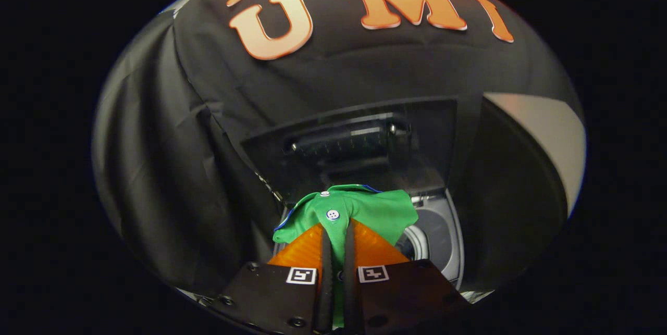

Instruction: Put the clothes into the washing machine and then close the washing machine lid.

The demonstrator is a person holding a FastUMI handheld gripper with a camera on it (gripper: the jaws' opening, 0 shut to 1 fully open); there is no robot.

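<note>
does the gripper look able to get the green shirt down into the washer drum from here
Probably yes: the gripper is shut on the green shirt, the lid stands raised, and the drum opening lies just beyond the jaws, uncovered.

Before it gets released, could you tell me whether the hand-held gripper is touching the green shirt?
Touching. In the gripper view the hand-held gripper has both fingers pressed on a fold of the green shirt, held over the open washing machine.

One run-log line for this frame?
gripper shut on green shirt | above washing machine | lid open
</note>
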